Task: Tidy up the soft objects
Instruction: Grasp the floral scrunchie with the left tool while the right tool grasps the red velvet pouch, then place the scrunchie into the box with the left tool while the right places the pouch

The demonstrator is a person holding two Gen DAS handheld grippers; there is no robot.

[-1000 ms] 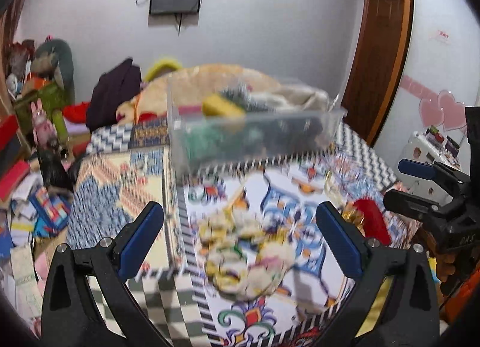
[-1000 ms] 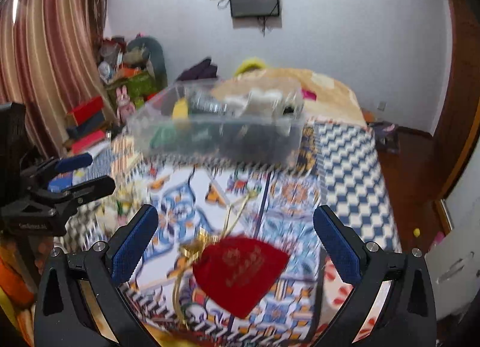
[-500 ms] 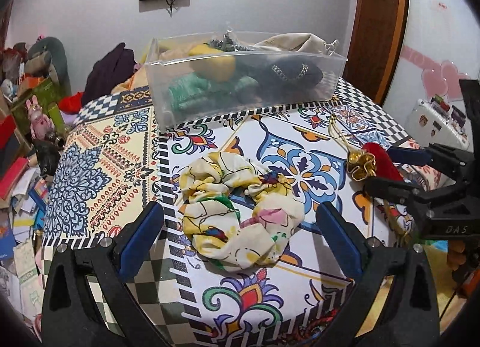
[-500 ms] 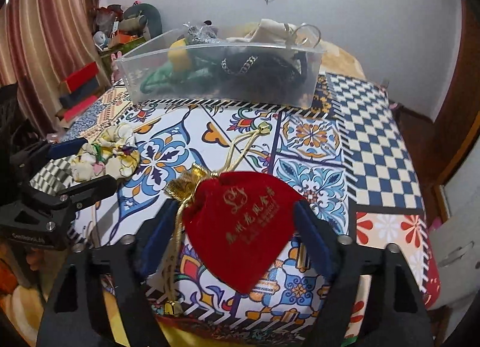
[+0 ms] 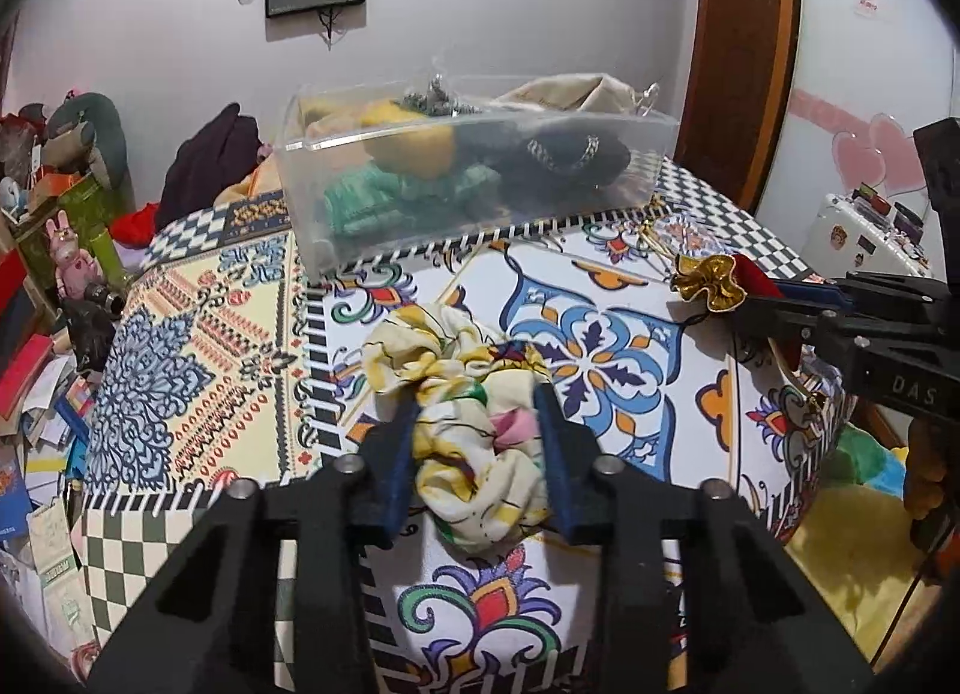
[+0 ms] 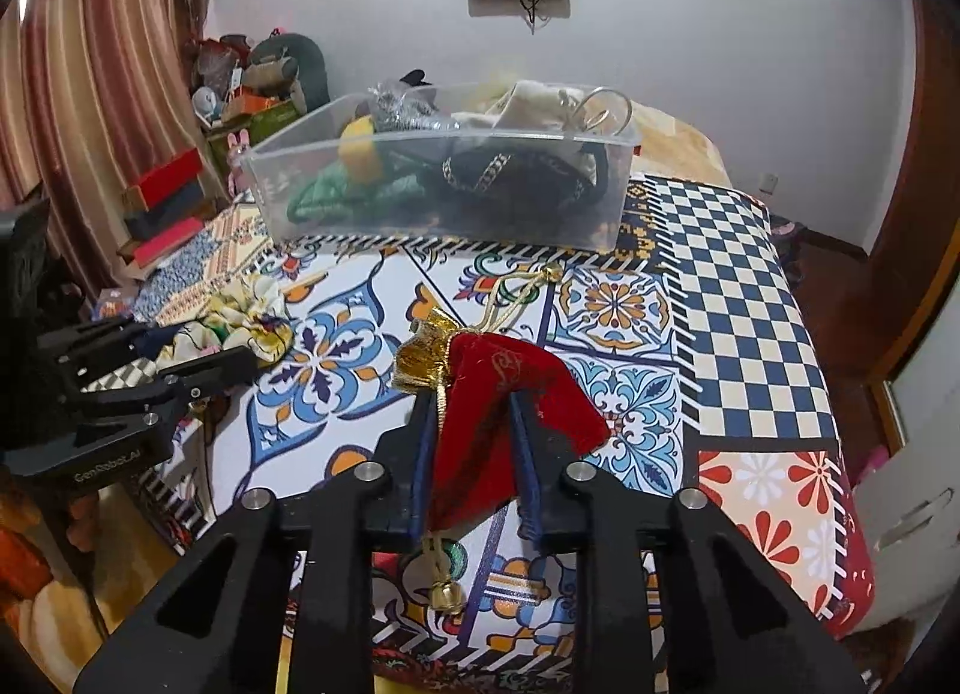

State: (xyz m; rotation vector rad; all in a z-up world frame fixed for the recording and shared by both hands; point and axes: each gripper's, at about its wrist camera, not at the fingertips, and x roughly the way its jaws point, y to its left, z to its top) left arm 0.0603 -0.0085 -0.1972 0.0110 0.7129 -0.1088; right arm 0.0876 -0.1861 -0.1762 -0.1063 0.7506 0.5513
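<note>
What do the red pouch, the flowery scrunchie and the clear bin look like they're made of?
Red pouch: likely velvet, matte nap, gold metallic trim. Scrunchie: thin woven printed fabric, slight sheen, gathered ruffles; possibly satin. Bin: rigid transparent plastic, contents visible through its walls.

The scrunchie (image 5: pixel 468 430) lies on the bedcover (image 5: pixel 600 346), left of the pouch (image 6: pixel 504 412). The bin (image 5: pixel 474 178) stands behind both.

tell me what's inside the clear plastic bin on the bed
The clear plastic bin holds a yellow soft item, green knit fabric, a dark chain-trimmed piece and beige cloth. Anything beneath them is covered.
</note>
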